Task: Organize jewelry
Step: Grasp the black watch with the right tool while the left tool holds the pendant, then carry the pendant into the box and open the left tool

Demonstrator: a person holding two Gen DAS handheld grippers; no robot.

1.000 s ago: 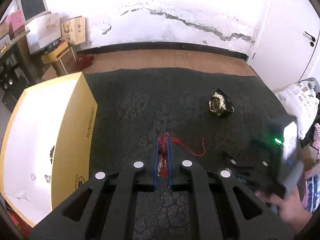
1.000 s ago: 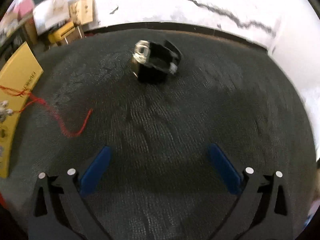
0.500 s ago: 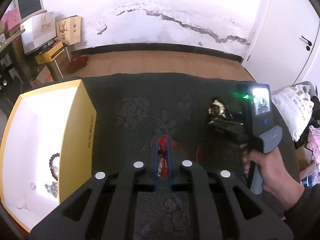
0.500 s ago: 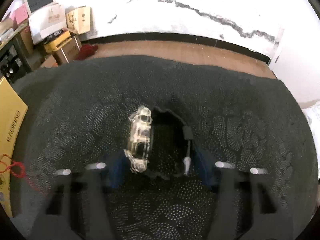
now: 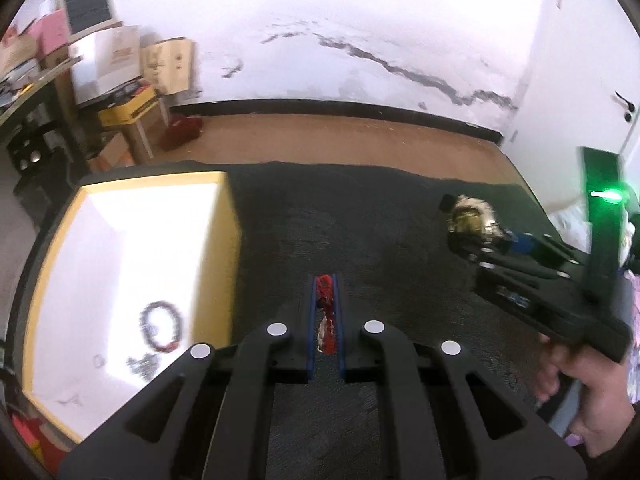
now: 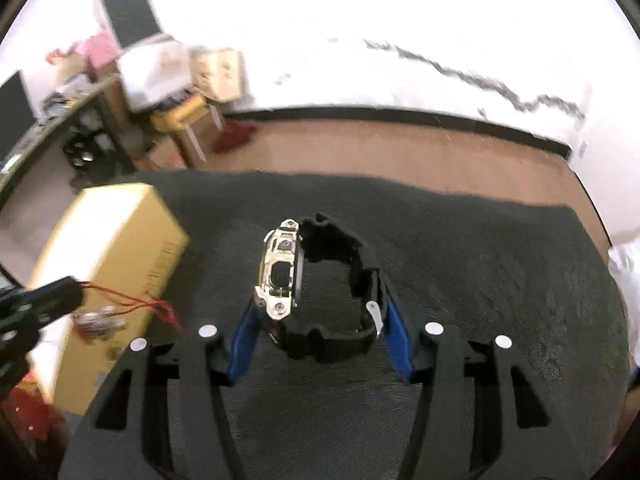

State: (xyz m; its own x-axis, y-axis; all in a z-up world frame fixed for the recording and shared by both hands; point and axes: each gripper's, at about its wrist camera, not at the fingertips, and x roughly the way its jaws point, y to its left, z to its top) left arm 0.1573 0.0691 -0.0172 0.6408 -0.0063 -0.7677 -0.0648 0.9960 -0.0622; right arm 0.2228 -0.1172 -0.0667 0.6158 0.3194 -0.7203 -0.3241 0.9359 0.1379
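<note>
Left wrist view: showing the left gripper (image 5: 324, 322) pinching a red-corded charm (image 5: 325, 320) between narrow fingers, over the dark cloth worktop (image 5: 360, 220) beside the yellow box (image 5: 216, 280); revealing the box's white inside, with a beaded bracelet (image 5: 160, 330) lying there.

Right wrist view: showing the right gripper (image 6: 320, 324) clamping a gold-faced watch (image 6: 280, 272) by its black strap, blue fingers (image 6: 244, 336) pressing both sides; catching only the box's outer wall, and the charm dangling at far left.
</note>
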